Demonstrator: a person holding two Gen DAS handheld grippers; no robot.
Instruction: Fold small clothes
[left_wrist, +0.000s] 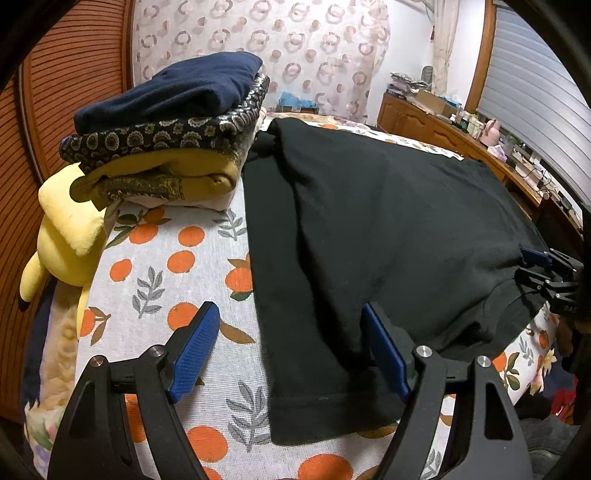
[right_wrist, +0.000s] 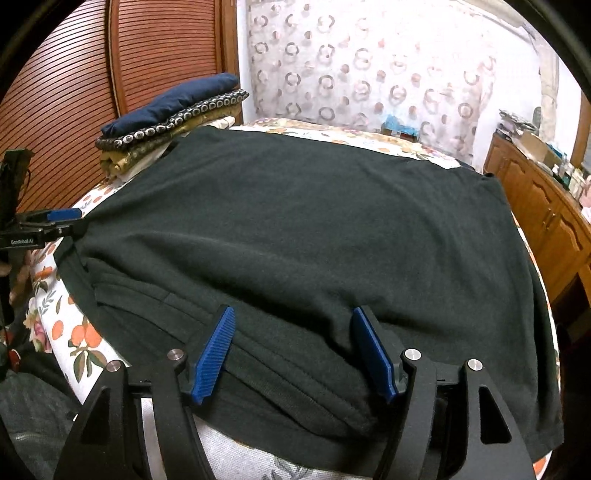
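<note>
A black garment (left_wrist: 369, 236) lies spread on the orange-print bed sheet (left_wrist: 166, 266); it also fills the right wrist view (right_wrist: 314, 229). My left gripper (left_wrist: 290, 332) is open, its blue pads straddling the garment's near left hem, just above the cloth. My right gripper (right_wrist: 291, 339) is open over the bunched near edge of the garment, holding nothing. The right gripper also shows in the left wrist view (left_wrist: 535, 266) at the garment's right edge, and the left gripper shows in the right wrist view (right_wrist: 62, 218) at the garment's left corner.
A stack of folded clothes (left_wrist: 170, 122), navy on top, then patterned, then mustard, sits at the far left of the bed, also in the right wrist view (right_wrist: 170, 110). A yellow plush toy (left_wrist: 66, 236) lies beside it. A wooden dresser (right_wrist: 546, 206) stands at right.
</note>
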